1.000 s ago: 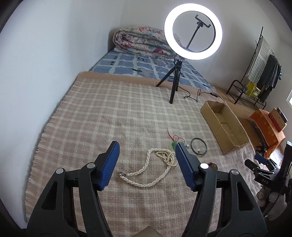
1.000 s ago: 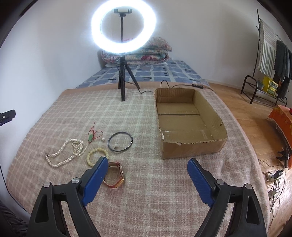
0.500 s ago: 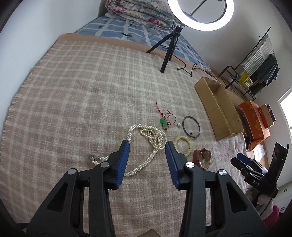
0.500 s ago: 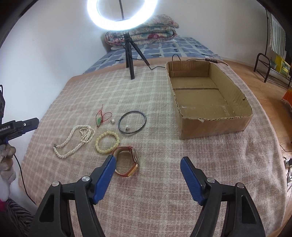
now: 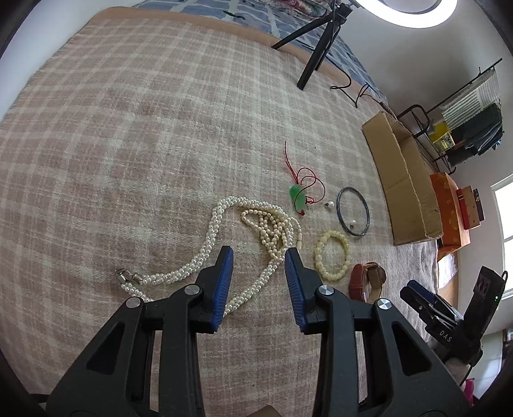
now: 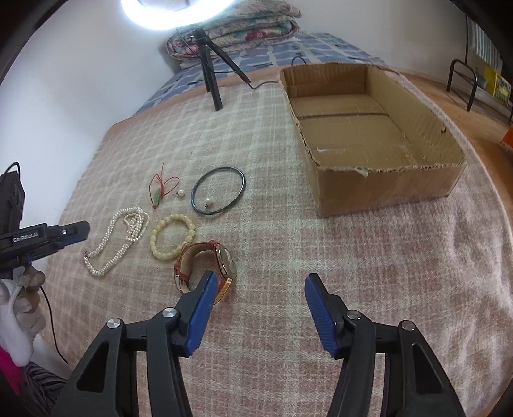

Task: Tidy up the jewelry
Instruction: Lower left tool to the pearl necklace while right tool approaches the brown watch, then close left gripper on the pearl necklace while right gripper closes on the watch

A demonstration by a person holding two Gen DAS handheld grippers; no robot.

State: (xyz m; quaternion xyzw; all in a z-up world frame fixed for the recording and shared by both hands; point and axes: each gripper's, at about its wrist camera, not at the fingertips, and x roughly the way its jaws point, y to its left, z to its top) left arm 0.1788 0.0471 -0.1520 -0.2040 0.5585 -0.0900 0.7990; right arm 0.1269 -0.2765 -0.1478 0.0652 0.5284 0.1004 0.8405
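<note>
A twisted pearl necklace (image 5: pixel 211 231) (image 6: pixel 112 247) lies on the plaid blanket (image 5: pixel 128 128). My left gripper (image 5: pixel 258 253) hovers over its right strand; its jaws are closing, the strand runs between them, and the pads do not press it. A cream bead bracelet (image 5: pixel 332 256) (image 6: pixel 173 235), a brown-strap watch (image 5: pixel 365 280) (image 6: pixel 205 263), a dark bangle (image 5: pixel 352 211) (image 6: pixel 219 189) and a green pendant on red cord (image 5: pixel 299 195) (image 6: pixel 158 191) lie nearby. My right gripper (image 6: pixel 259 279) hangs just right of the watch with jaws closing on nothing. An open cardboard box (image 6: pixel 368 128) (image 5: pixel 400 179) stands to the right.
A ring light on a black tripod (image 6: pixel 210 64) (image 5: pixel 317 41) stands at the blanket's far edge, its cable trailing. Folded bedding (image 6: pixel 237 29) lies behind it. Two loose pearls (image 6: pixel 180 193) sit by the bangle. A clothes rack (image 5: pixel 465 128) and orange boxes (image 5: pixel 449 208) stand on the floor.
Both grippers have dropped toward the blanket and tipped downward, and their jaws have narrowed. The left one now sits over the pearl necklace; the right has come close beside the watch.
</note>
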